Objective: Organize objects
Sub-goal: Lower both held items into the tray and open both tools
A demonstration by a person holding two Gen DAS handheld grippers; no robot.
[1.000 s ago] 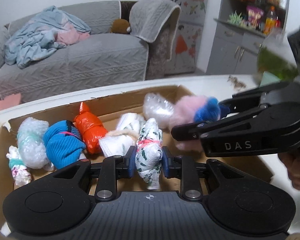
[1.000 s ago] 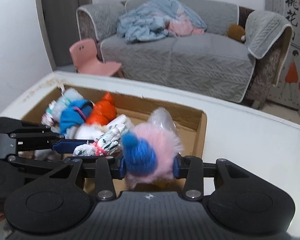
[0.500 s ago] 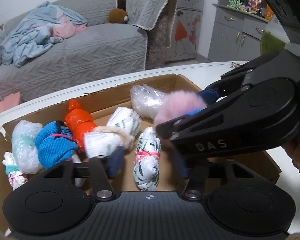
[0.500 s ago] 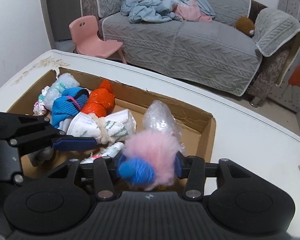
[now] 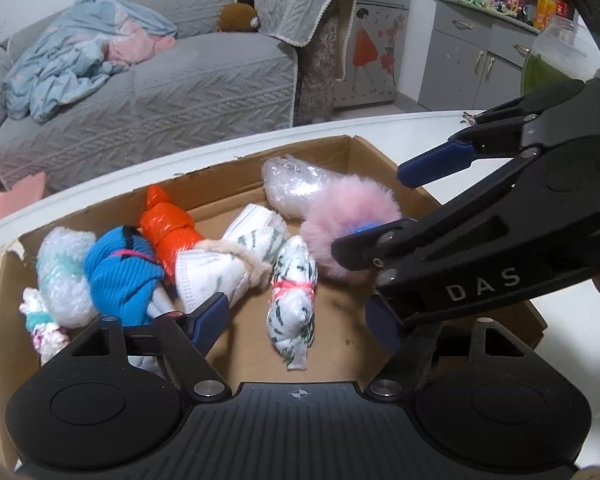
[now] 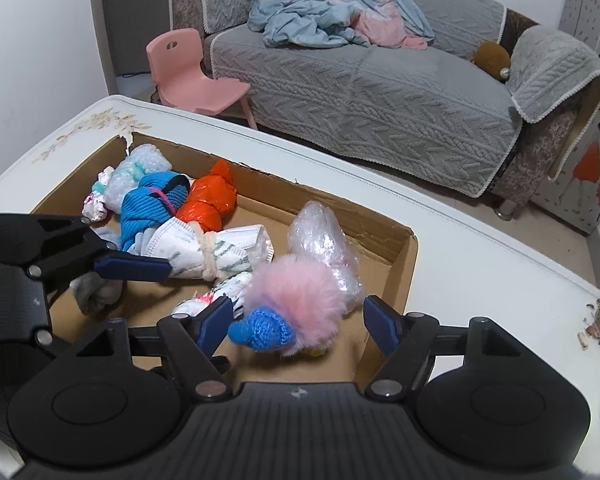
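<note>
Both bundles in the box (image 5: 236, 354) — free.

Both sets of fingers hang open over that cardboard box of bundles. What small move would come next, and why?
Probably lift both straight up and out. The left gripper and right gripper have just been opening; the white patterned bundle and the pink fluffy bundle now lie loose in the cardboard box, no pads pressing them.

Bundles (image 5: 290, 304) in box (image 5: 352, 152) on table (image 6: 480, 264); sofa (image 6: 360, 92) behind, chair (image 6: 188, 72) prob. beside it.
</note>
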